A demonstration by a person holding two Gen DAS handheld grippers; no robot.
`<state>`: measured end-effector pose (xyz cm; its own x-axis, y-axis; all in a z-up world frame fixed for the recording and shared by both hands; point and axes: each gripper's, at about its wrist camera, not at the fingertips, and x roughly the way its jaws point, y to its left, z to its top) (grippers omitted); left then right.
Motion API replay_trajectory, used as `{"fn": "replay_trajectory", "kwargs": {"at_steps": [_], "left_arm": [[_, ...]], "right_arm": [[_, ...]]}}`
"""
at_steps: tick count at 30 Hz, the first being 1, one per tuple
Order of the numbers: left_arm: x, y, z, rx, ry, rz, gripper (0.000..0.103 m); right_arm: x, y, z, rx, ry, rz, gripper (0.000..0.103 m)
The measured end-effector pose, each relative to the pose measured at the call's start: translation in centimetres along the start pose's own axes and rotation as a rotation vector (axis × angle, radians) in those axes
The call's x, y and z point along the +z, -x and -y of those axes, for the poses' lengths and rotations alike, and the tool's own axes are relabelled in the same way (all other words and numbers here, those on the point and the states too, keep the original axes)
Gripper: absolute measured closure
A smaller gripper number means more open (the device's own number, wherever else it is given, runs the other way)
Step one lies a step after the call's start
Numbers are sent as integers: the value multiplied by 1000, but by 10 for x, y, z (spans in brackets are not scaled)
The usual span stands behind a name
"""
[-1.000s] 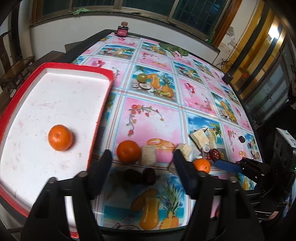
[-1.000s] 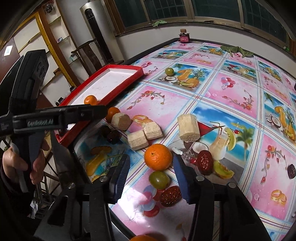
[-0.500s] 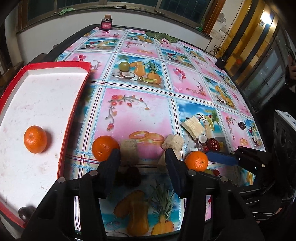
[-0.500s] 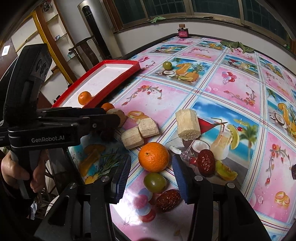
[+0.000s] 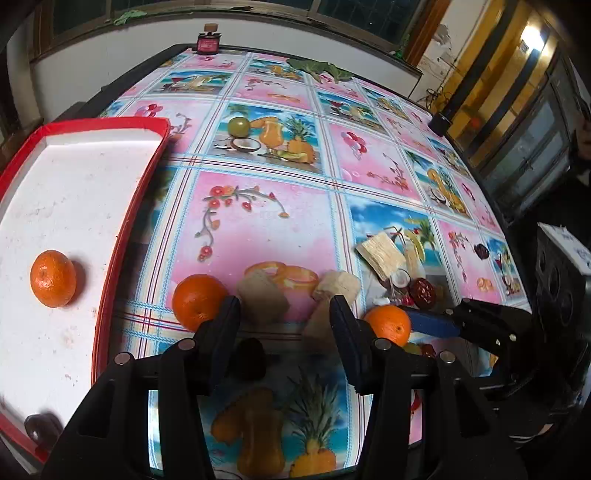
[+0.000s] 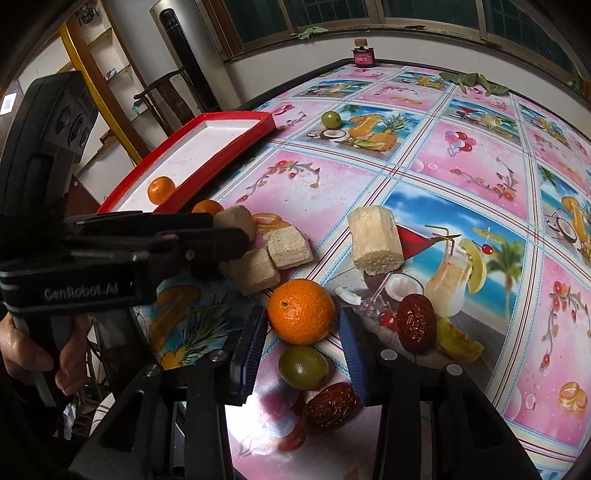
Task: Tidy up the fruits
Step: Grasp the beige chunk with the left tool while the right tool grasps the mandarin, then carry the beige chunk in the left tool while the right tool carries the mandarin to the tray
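Now right claw [image 6: 303,345] closing astride stem-up orange [image 6: 301,311], left claw [image 5: 284,325] apart.

You were in a home: a table [image 5: 373,177] with a fruit-picture cloth, wooden chair [image 6: 168,94], shelves [image 6: 99,55], windows [image 6: 332,14].

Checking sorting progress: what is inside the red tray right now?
One orange lies on the white floor of the red tray. A small dark object sits at its near corner, too unclear to name. The left gripper hides a little of that corner.
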<state>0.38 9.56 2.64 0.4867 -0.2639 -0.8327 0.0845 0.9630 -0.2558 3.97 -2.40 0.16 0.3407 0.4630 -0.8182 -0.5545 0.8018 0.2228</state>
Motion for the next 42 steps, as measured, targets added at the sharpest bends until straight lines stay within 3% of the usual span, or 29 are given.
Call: {"fn": "replay_trajectory", "kwargs": {"at_steps": [7,9,12,24,42], "left_arm": [[3,-11,-4,25,21,-19,60],[2,-15,0,27,12,-28,72],[2,-19,1,37,7,-25,80],[2,-8,-3,-6,5,0,81],[8,68,-45,-15,91,161,81]], "right_arm": [[-1,0,-2,-9,1,13,63],[0,1,-2,-5,0,14,65],[0,0,-3,-8,5,17,65],[0,6,-7,4,8,38,66],[20,35,-31,6,54,99,66]]}}
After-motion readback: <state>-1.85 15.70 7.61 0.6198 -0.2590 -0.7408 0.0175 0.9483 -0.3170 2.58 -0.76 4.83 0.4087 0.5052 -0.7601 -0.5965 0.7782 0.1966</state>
